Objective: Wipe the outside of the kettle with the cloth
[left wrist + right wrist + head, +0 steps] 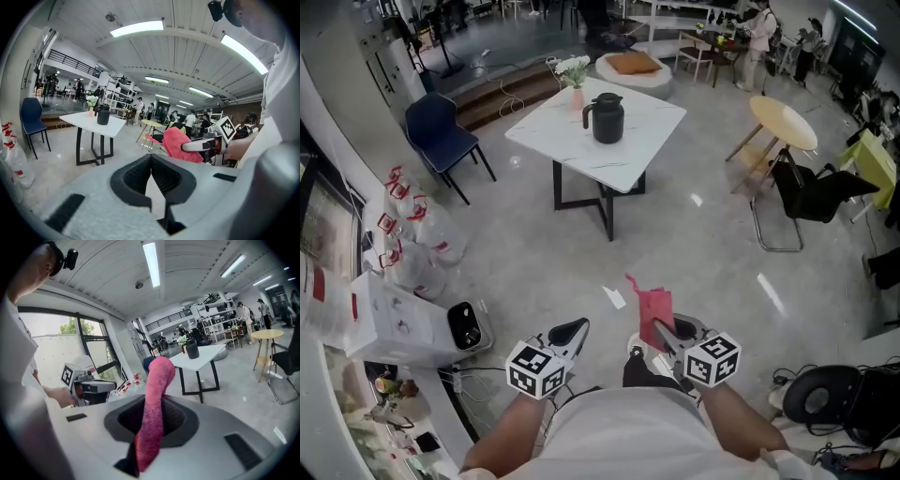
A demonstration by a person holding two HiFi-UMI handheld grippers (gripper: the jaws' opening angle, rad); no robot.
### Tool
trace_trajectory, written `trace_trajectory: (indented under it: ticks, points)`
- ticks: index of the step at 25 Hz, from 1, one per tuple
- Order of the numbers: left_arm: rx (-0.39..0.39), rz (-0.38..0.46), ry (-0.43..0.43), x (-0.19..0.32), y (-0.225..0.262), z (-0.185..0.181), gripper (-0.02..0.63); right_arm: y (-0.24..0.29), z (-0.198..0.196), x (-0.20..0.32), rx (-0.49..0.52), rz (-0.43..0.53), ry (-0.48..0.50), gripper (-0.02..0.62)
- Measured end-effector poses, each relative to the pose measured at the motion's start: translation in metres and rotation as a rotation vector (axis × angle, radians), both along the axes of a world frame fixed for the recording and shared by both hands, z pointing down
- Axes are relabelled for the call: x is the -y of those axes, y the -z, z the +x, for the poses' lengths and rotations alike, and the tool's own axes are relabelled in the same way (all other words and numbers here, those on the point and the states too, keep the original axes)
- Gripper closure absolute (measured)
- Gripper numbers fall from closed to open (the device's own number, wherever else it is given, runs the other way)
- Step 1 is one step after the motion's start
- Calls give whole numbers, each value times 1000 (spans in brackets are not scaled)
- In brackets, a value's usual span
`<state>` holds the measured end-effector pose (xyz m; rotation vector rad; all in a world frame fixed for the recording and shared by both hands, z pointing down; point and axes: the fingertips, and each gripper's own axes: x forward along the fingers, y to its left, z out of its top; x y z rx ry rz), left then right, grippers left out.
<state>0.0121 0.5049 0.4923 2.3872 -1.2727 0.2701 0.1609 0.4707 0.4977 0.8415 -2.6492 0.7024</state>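
A black kettle [607,118] stands on a white square table [649,141] far ahead; it also shows small in the left gripper view as the kettle [102,115] and in the right gripper view as the kettle [192,348]. My right gripper [660,330] is shut on a pink cloth [654,311], which sticks up between its jaws as the cloth [153,411]. My left gripper [574,332] is shut with nothing in it, level with the right one and close to my body. Both are several steps from the table.
A blue chair [441,132] stands left of the table, a vase of flowers [575,75] sits on it. A round wooden table [782,122] and black chair [811,194] are at right. Bags and boxes [403,300] line the left wall. People stand at the back.
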Motion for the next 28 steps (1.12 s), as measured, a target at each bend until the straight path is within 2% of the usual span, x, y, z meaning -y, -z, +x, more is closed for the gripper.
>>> trace_trajectory:
  ticks: [7, 10, 17, 23, 28]
  points:
    - [12, 86, 3, 106, 36, 14, 600, 31, 0, 100, 46, 56, 26, 527]
    - [14, 91, 19, 139, 41, 18, 600, 37, 1, 135, 55, 67, 39, 528]
    - [20, 47, 51, 193, 24, 33, 600, 25, 18, 196, 61, 34, 52, 526]
    - [19, 61, 58, 237, 27, 55, 600, 24, 30, 240, 81, 35, 67, 527]
    - [34, 65, 59, 256, 29, 67, 600, 22, 34, 260, 103, 34, 87, 526]
